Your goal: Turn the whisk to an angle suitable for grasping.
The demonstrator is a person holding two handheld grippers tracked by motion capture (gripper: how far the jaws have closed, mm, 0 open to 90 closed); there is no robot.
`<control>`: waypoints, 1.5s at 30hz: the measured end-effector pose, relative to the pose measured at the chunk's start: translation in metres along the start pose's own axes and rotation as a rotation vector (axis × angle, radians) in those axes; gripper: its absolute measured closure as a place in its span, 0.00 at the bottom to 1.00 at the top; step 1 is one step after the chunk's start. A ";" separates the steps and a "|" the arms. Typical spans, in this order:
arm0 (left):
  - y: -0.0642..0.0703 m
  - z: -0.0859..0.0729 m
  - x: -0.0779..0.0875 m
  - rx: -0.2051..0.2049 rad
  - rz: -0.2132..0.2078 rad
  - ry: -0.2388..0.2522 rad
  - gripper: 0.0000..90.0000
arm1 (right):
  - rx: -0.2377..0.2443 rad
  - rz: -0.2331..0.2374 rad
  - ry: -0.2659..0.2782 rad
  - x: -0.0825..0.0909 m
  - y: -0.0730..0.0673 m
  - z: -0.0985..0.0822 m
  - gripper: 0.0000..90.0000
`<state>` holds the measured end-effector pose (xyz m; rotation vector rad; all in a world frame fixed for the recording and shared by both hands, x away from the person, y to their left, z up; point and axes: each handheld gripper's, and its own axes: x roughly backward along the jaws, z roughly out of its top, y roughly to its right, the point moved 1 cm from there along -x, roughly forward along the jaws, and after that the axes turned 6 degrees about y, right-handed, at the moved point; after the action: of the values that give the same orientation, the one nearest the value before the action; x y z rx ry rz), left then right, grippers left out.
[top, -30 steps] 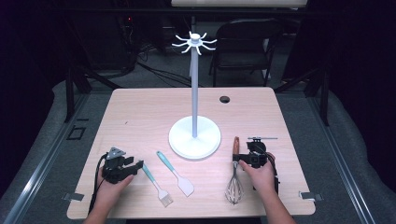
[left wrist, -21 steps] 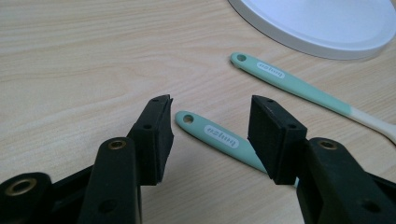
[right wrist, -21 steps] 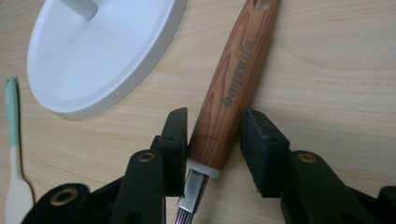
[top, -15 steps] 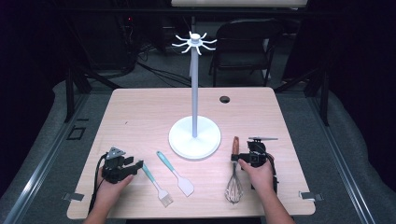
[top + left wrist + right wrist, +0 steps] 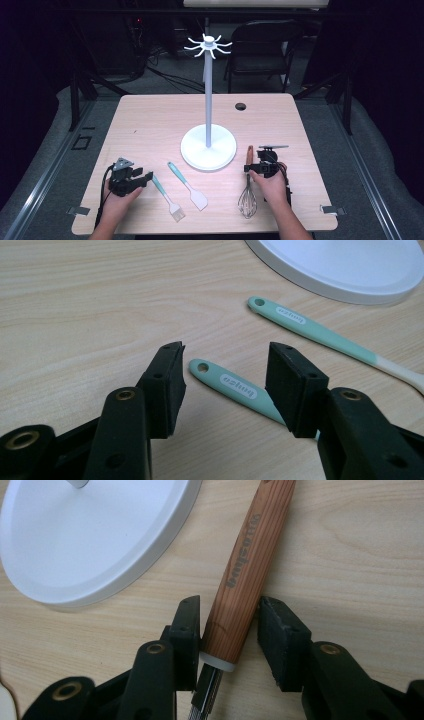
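Right black two-jaw gripper (image 5: 227, 630) straddling wooden handle of wire whisk (image 5: 247, 565), one jaw touching, not yet clamped, probably for lifting toward white hook stand (image 5: 208, 145). Left gripper (image 5: 225, 385) spread apart over mint-handled brush (image 5: 235, 387), flat on table.

Pretty dark room overall, most of the light lands on the pale wood-grain bench (image 5: 150, 130), which has a small round black grommet hole (image 5: 240, 106) near its far edge. Grey carpeted floor (image 5: 60, 165) all around it. Behind the bench there's a black folding chair (image 5: 260, 45), and off to the left some black metal stand legs (image 5: 82, 87) with black cables (image 5: 170, 75) trailing across the floor. Back wall is basically lost in shadow.
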<state>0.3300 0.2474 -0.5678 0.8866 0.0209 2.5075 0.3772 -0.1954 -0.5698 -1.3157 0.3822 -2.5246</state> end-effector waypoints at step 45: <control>-0.001 0.000 -0.001 0.006 -0.005 -0.001 0.55 | 0.167 -0.101 -0.073 -0.002 -0.019 0.004 0.79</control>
<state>0.3312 0.2479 -0.5689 0.8897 0.0306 2.5034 0.3794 -0.1774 -0.5624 -1.3892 0.0886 -2.5175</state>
